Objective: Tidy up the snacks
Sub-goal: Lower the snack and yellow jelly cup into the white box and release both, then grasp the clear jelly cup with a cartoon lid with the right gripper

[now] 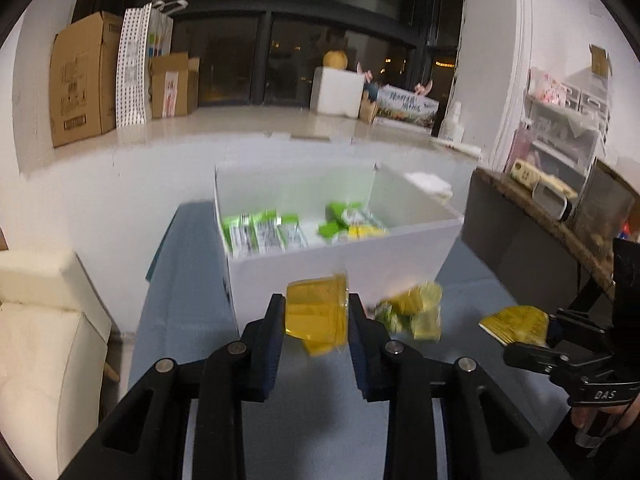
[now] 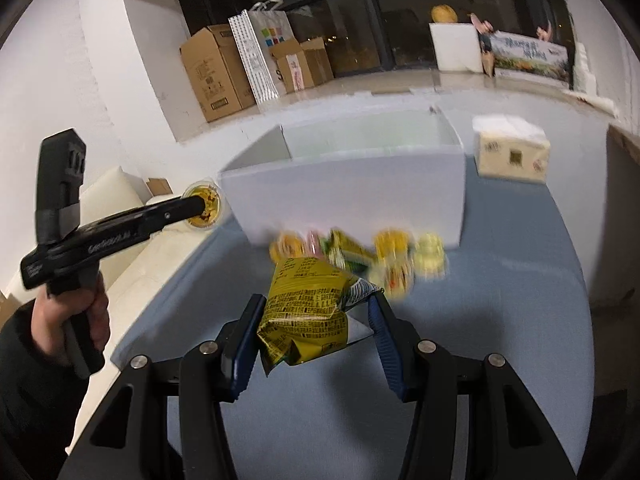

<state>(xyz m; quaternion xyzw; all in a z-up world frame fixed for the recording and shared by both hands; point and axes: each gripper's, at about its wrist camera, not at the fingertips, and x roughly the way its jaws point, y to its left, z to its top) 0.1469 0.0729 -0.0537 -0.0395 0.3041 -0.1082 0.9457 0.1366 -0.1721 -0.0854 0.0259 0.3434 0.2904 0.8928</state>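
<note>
My left gripper (image 1: 317, 316) is shut on a clear yellow jelly cup (image 1: 318, 312), held above the blue table in front of the white box (image 1: 340, 268). From the right wrist view the same cup (image 2: 205, 204) shows at the left gripper's tip, left of the white box (image 2: 360, 200). My right gripper (image 2: 316, 316) is shut on a yellow-green snack bag (image 2: 308, 316), lifted off the table; the bag (image 1: 516, 322) also shows in the left wrist view. Green packets (image 1: 264, 234) lie inside the box. A blurred pile of loose snacks (image 2: 360, 258) lies before the box.
A tissue pack (image 2: 512, 152) stands right of the box. Cream cushions (image 1: 44, 320) border the table's left edge. A dark cabinet (image 1: 520, 248) stands to the right. Cardboard boxes (image 1: 84, 80) line the window ledge behind.
</note>
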